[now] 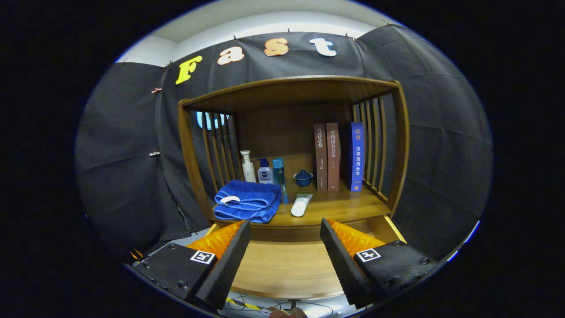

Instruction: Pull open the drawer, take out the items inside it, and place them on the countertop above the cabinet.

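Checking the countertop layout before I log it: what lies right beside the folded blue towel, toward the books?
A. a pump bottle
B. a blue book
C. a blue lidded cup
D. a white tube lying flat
D: the white tube lies flat on the countertop next to the towel; the cup and pump bottle stand farther back. The gripper is open over the pulled-out drawer.
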The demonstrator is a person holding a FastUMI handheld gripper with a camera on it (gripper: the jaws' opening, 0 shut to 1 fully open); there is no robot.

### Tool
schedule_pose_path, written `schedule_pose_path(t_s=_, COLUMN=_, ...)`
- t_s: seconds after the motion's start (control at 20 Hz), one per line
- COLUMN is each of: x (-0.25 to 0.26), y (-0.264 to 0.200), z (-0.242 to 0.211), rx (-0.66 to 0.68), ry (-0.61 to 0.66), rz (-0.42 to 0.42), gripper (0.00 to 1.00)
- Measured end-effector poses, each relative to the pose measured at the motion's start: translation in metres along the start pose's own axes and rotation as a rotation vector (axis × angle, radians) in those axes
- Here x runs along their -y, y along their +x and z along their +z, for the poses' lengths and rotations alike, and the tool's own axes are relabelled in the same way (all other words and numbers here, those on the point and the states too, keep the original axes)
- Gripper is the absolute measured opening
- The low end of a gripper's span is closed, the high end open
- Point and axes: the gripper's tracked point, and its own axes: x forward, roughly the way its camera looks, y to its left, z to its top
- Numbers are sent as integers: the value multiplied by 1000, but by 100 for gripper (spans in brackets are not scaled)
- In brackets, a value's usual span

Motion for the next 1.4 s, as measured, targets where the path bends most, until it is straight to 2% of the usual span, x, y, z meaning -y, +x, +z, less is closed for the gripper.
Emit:
schedule_pose_path(t_s=0.2, x=-2, y=-42, z=-40, rx=49, ry=-9, rz=1, gripper=99)
schedule_pose_path(t_s=0.4, x=8, y=-65, z=-96, rx=35, ry=-28, rz=-49, gripper=100)
schedule_pose_path(t_s=0.6, x=9, y=-66, z=-152, rx=-23, ry=-9, rz=-66, gripper=100)
schedule_pose_path(t_s=0.75, x=10, y=-50, z=-177, rx=-64, ry=17, rz=-70, gripper=100)
schedule_pose_path(t_s=1.0, x=12, y=-24, z=-186, rx=-93, ry=30, rz=-61, gripper=100)
schedule_pose_path(t_s=1.4, x=18, y=-22, z=-184, rx=-88, ry=29, rz=-102, gripper=98)
